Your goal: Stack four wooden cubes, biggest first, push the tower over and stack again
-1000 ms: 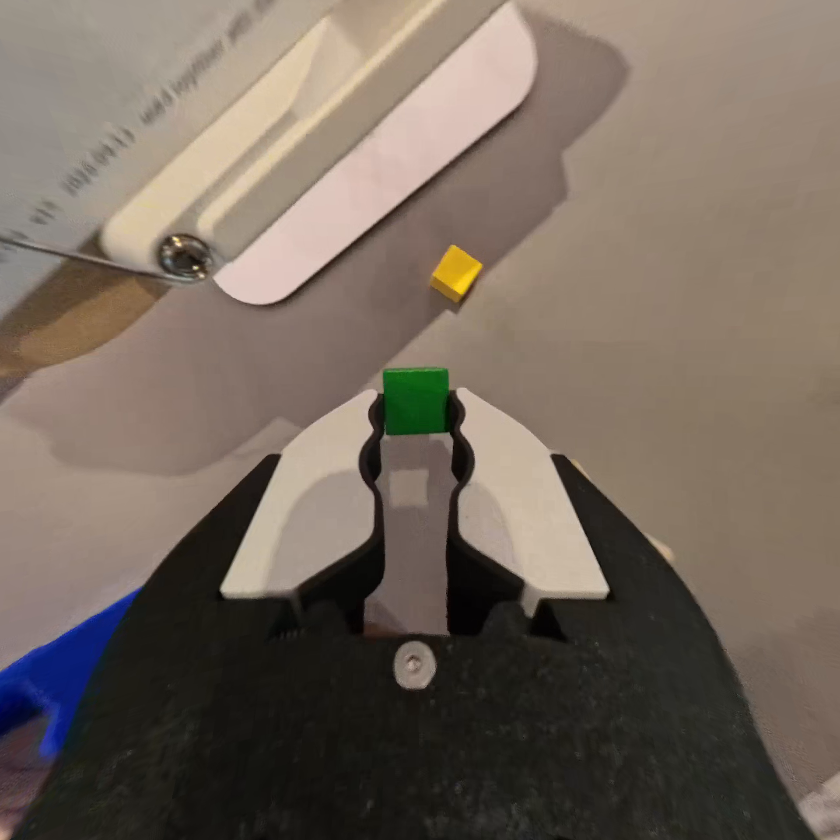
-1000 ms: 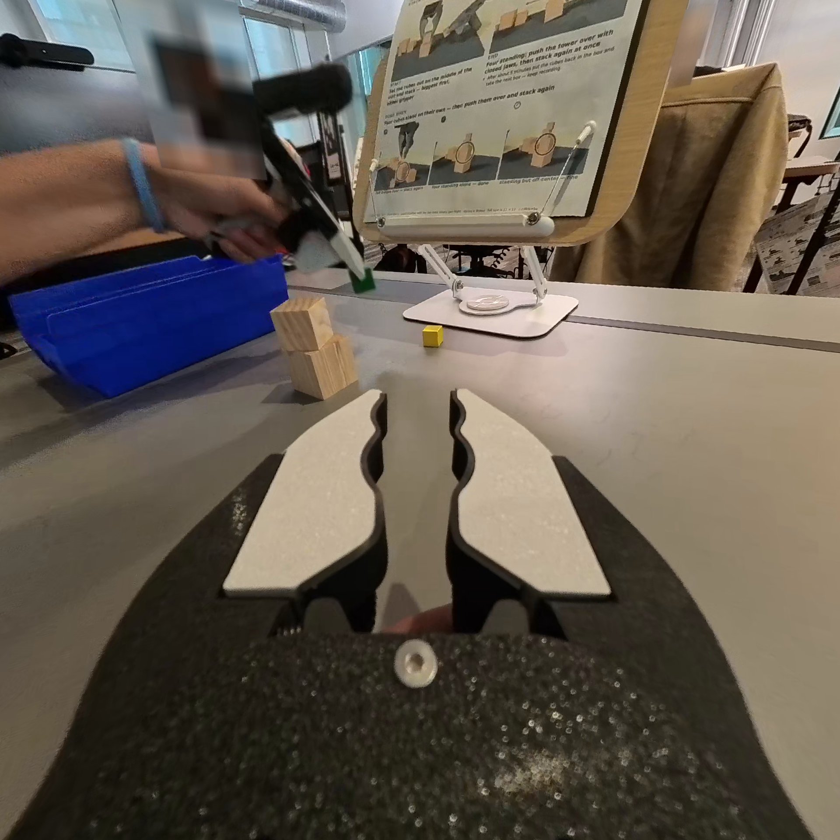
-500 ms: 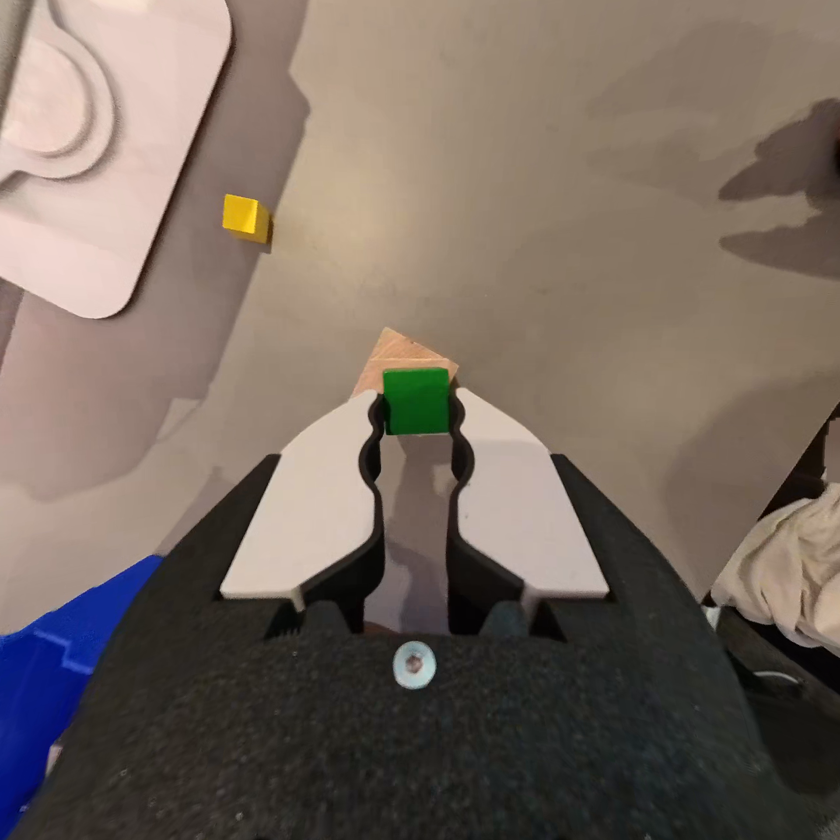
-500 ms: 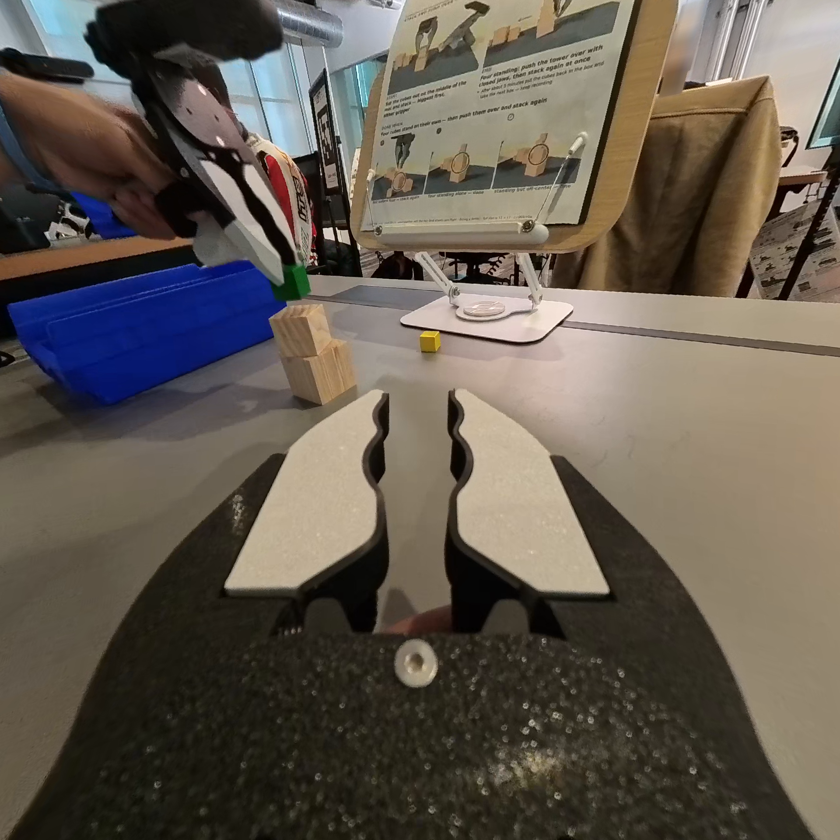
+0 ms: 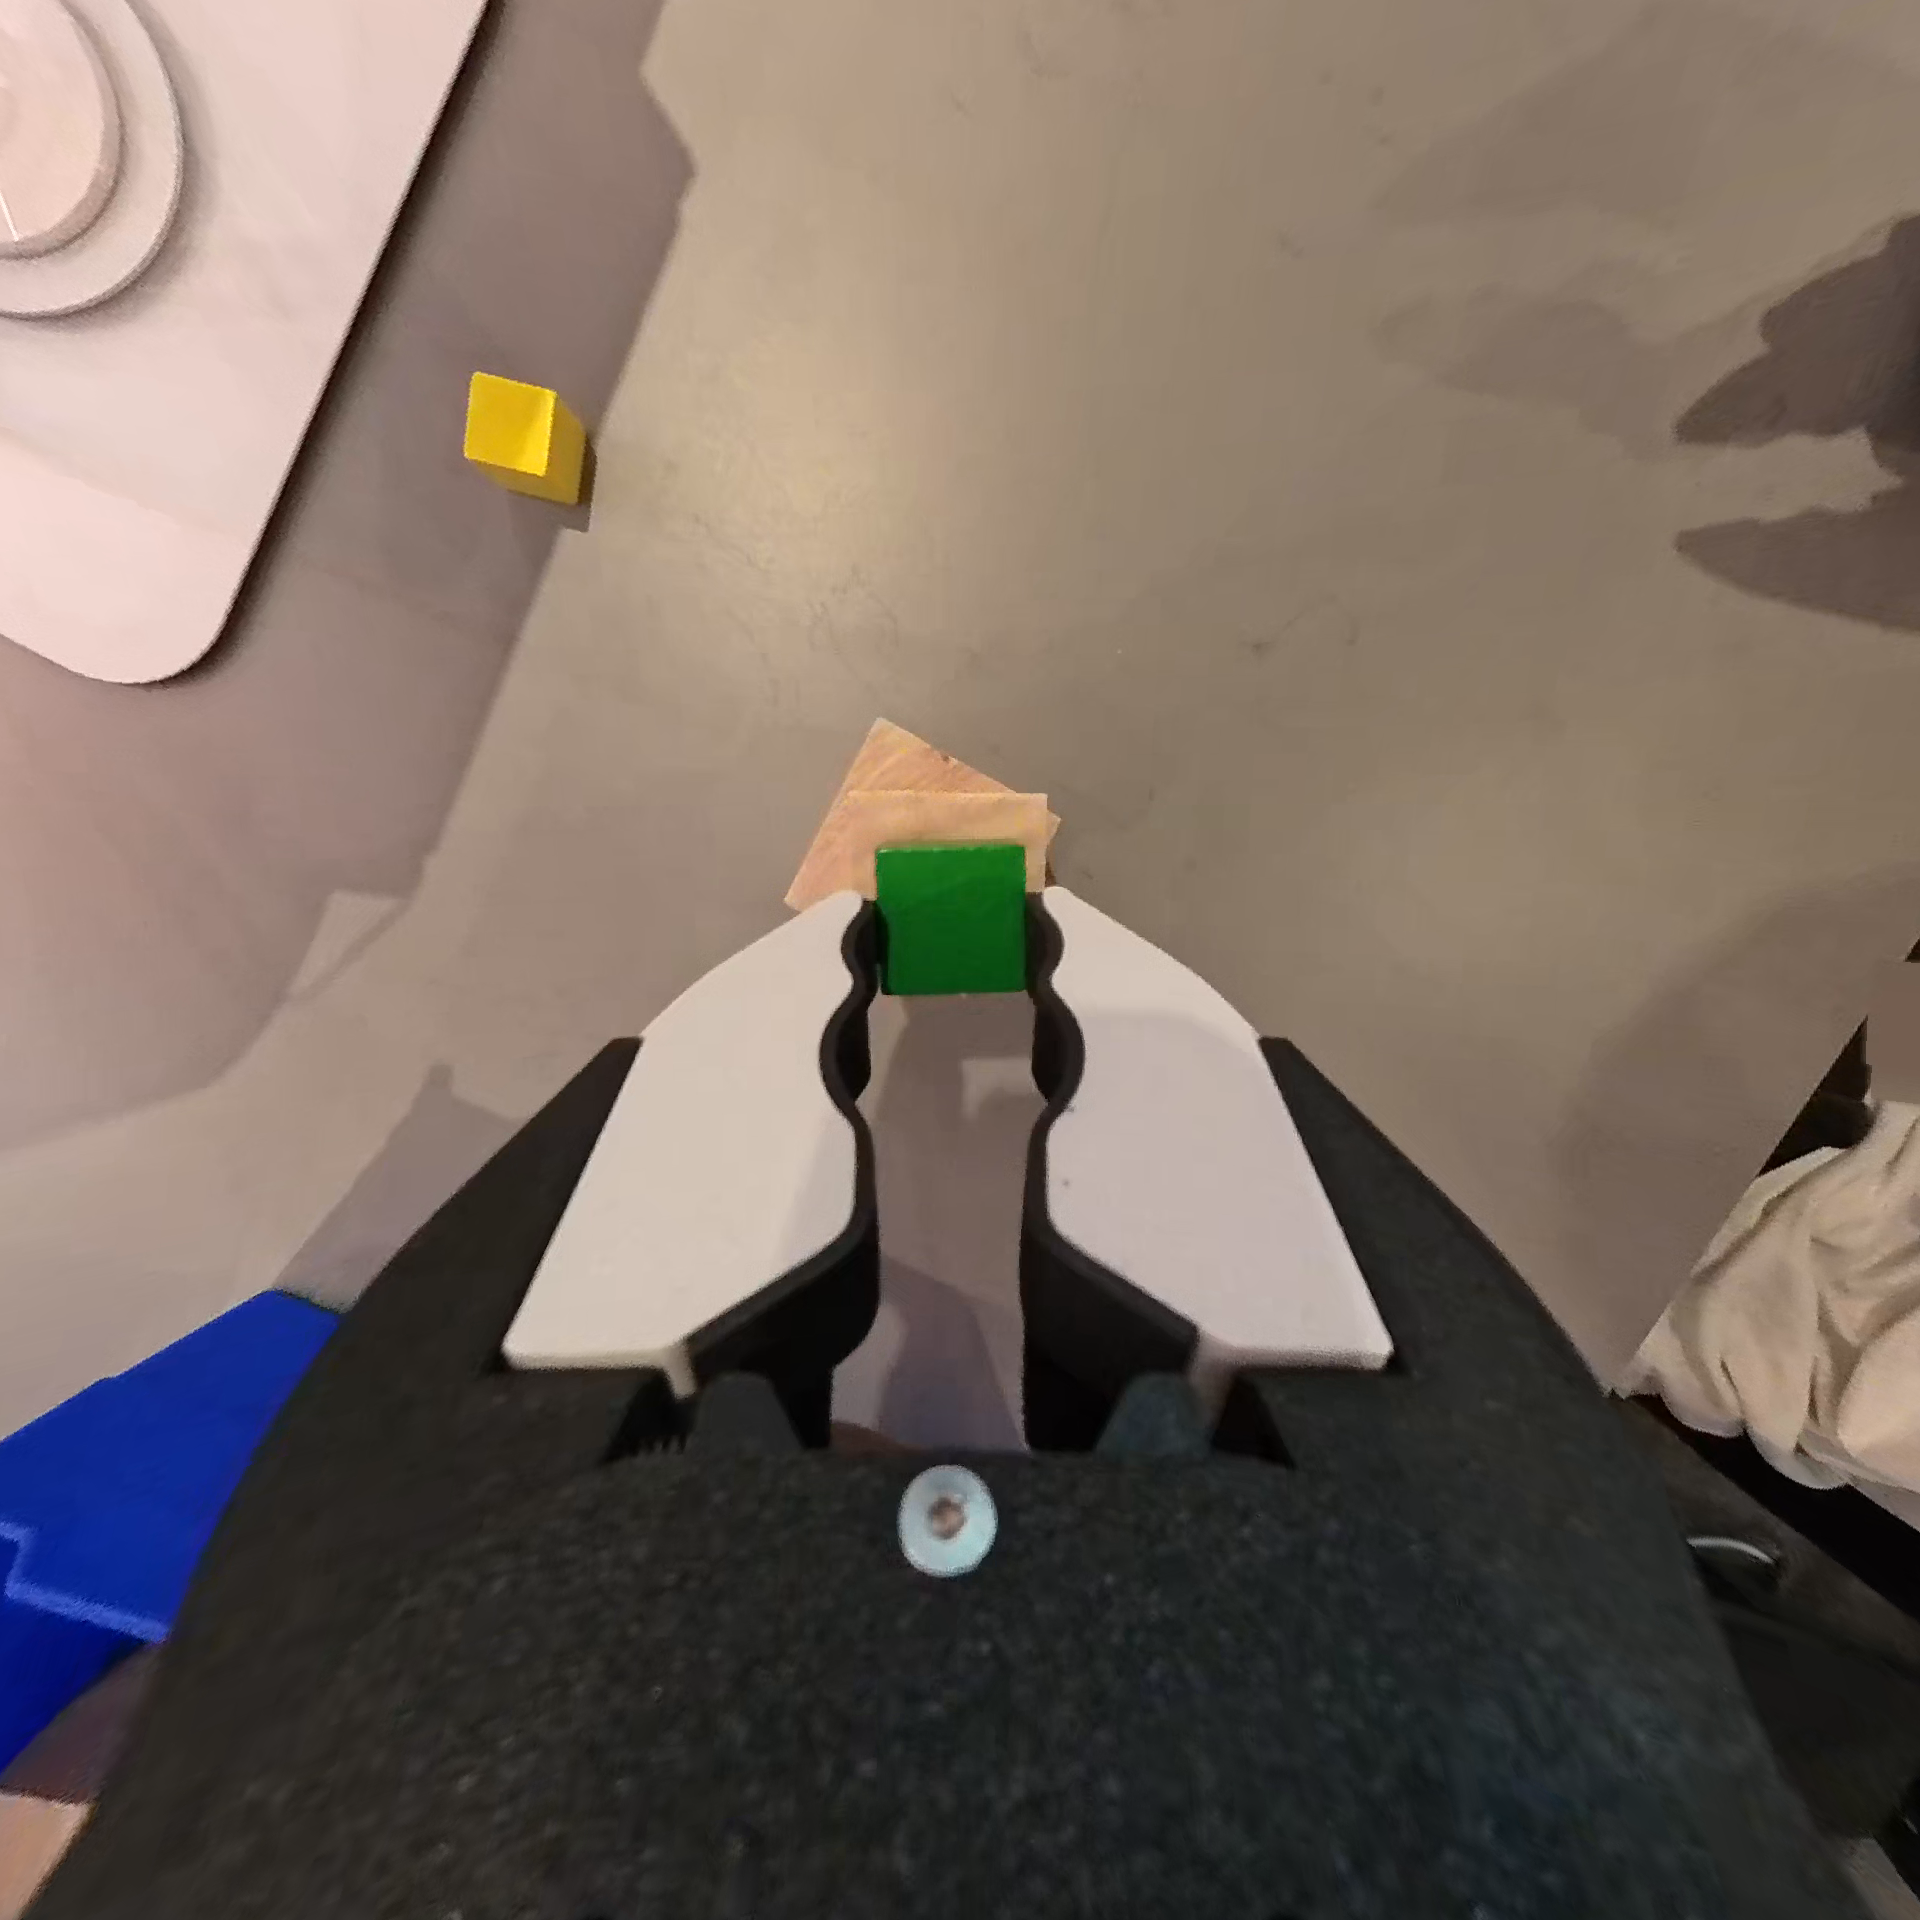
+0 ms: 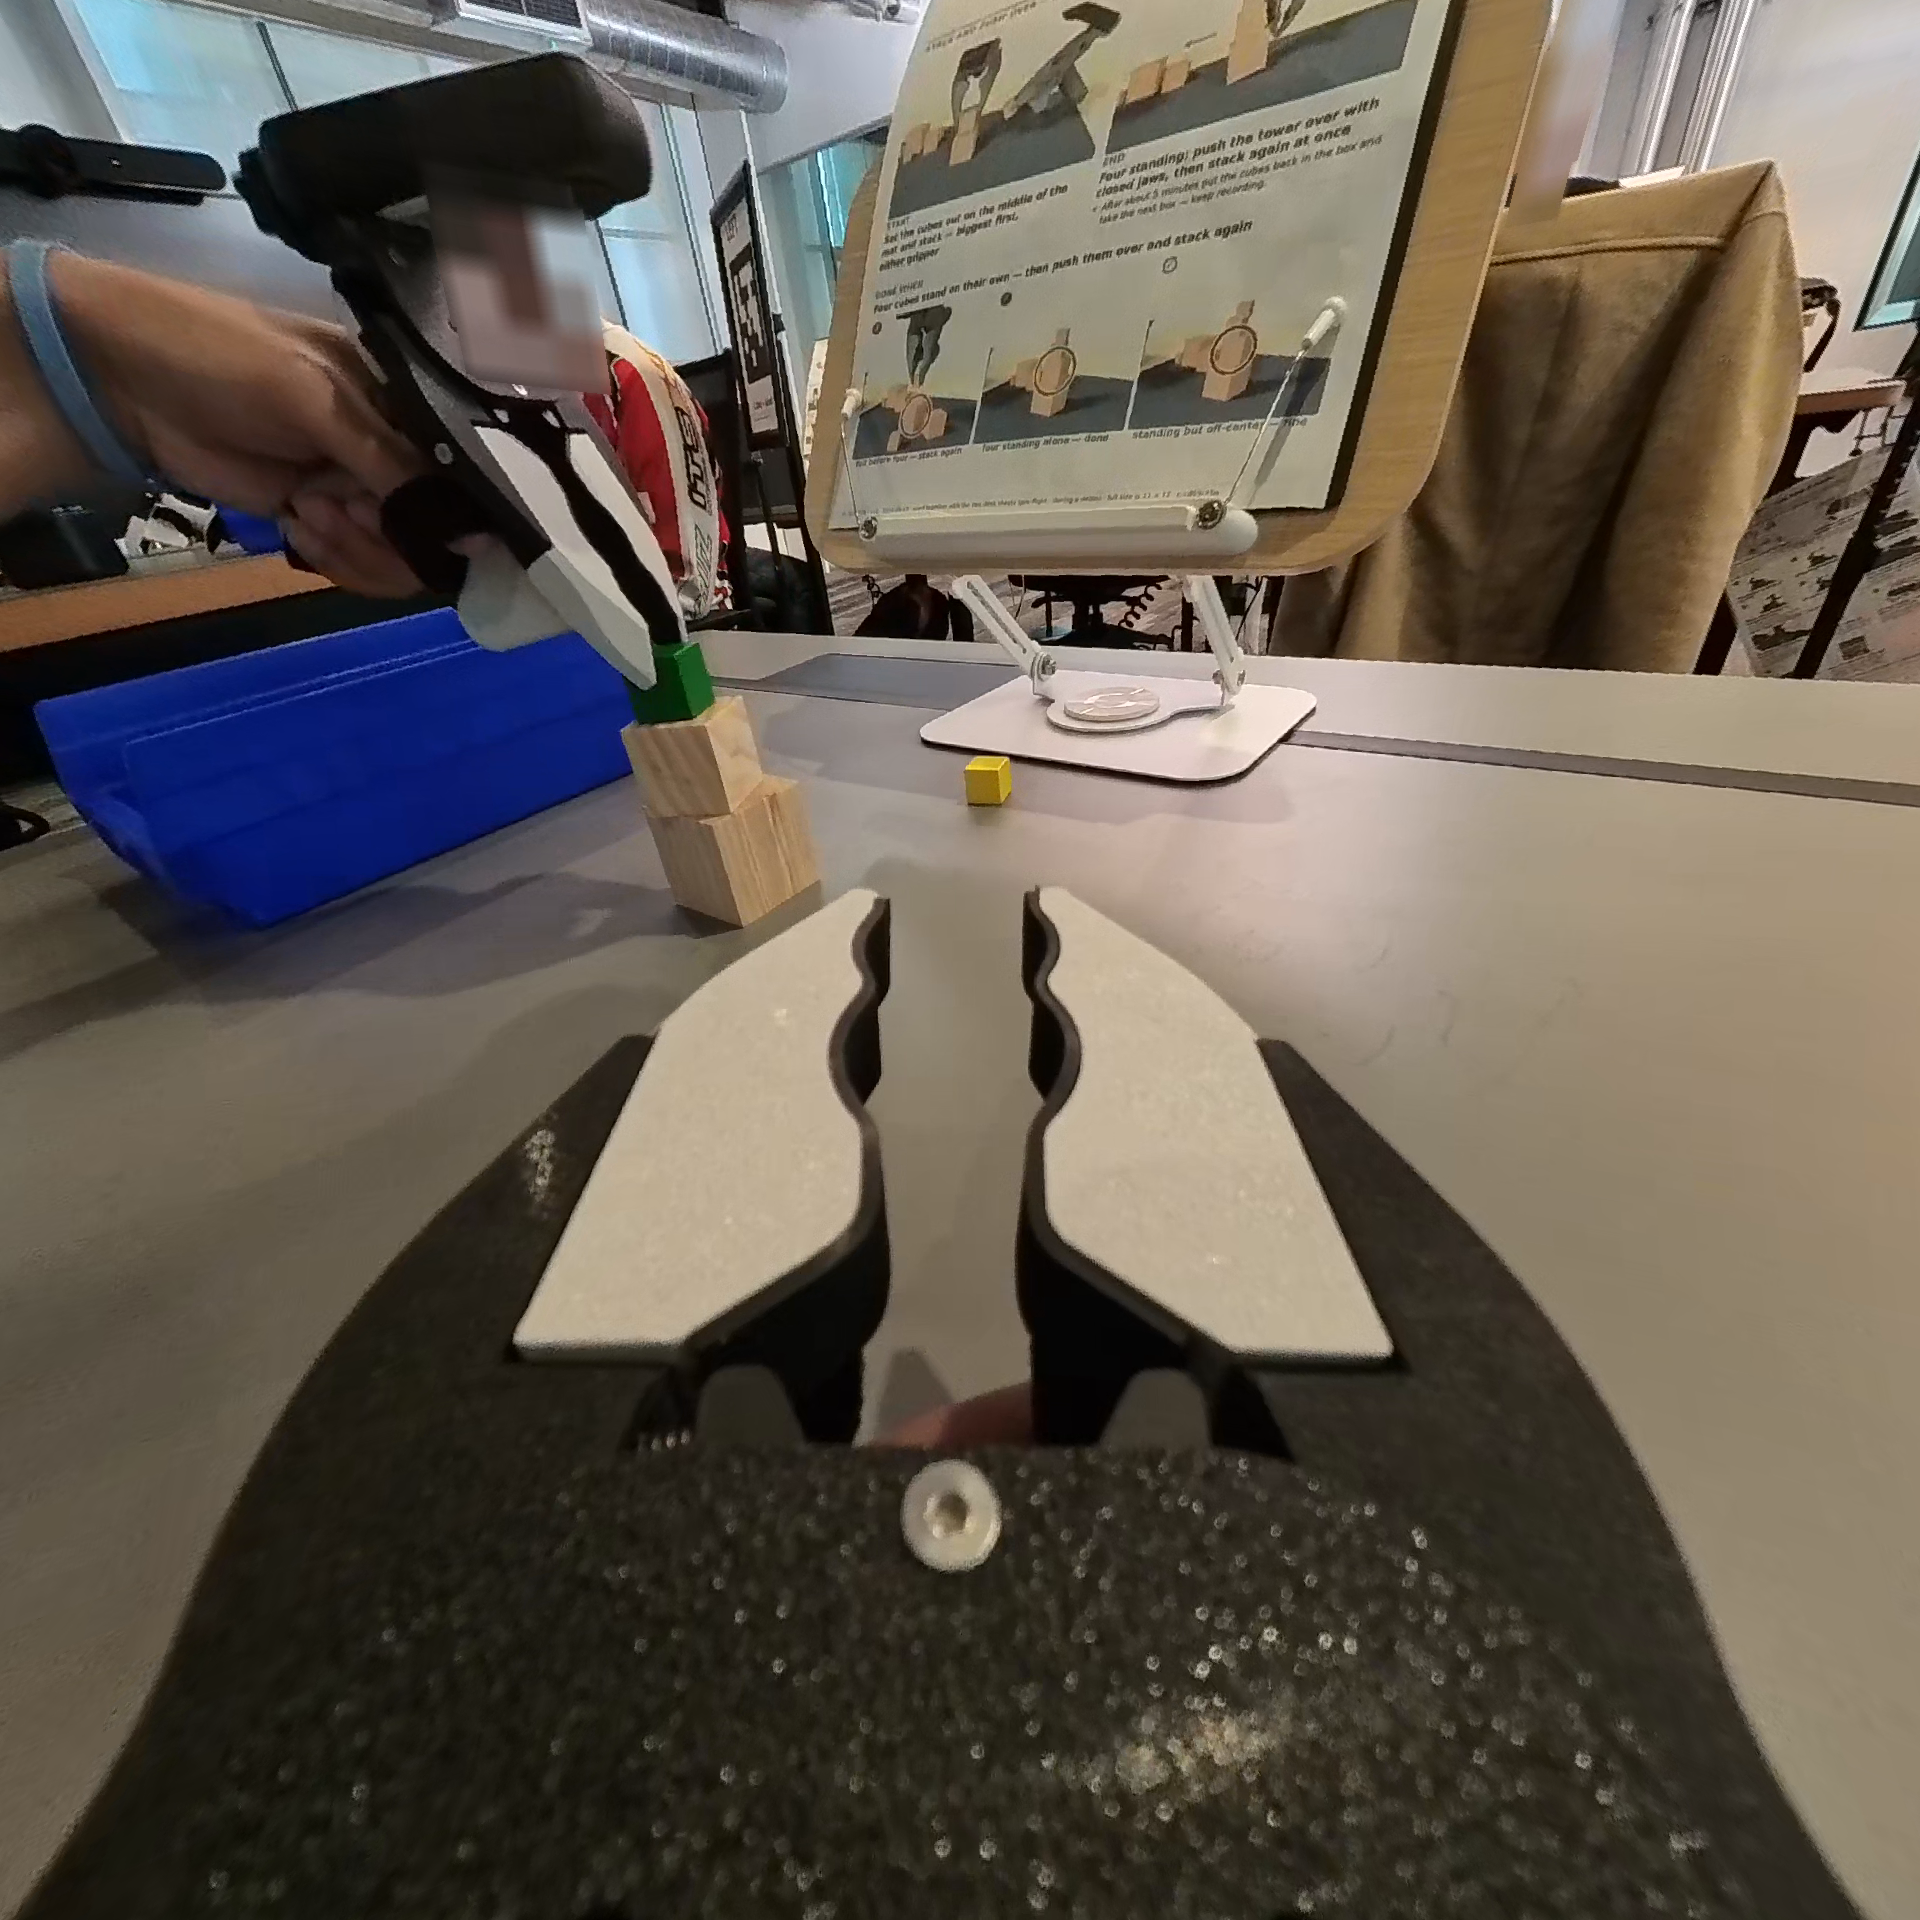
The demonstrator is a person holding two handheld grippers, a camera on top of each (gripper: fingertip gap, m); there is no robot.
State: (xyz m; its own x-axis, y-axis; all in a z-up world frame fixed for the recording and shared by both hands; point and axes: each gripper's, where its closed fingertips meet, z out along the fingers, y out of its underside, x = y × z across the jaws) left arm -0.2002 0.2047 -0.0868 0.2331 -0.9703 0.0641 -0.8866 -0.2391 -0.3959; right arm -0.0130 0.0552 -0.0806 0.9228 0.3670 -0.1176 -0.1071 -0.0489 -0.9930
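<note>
Left gripper (image 6: 665, 665), angled steeply downward, is pinching the green cube (image 6: 675, 683) atop two stacked wooden cubes (image 6: 717, 805); right gripper (image 6: 956, 914) is hovering low, fingers slightly parted and empty.

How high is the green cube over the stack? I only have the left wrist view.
Observer: No gap shows. The green cube looks to touch the top of the upper wood cube, and it is tilted in the left tongs.
Operator: Is the stack straight below it?
Observer: No. The upper wood cube is turned and sits off-centre on the lower wood cube, shifted toward the blue bin.
Operator: Where are the right tongs?
Observer: The right tongs are open and empty, low over the table and clear of the stack.
</note>
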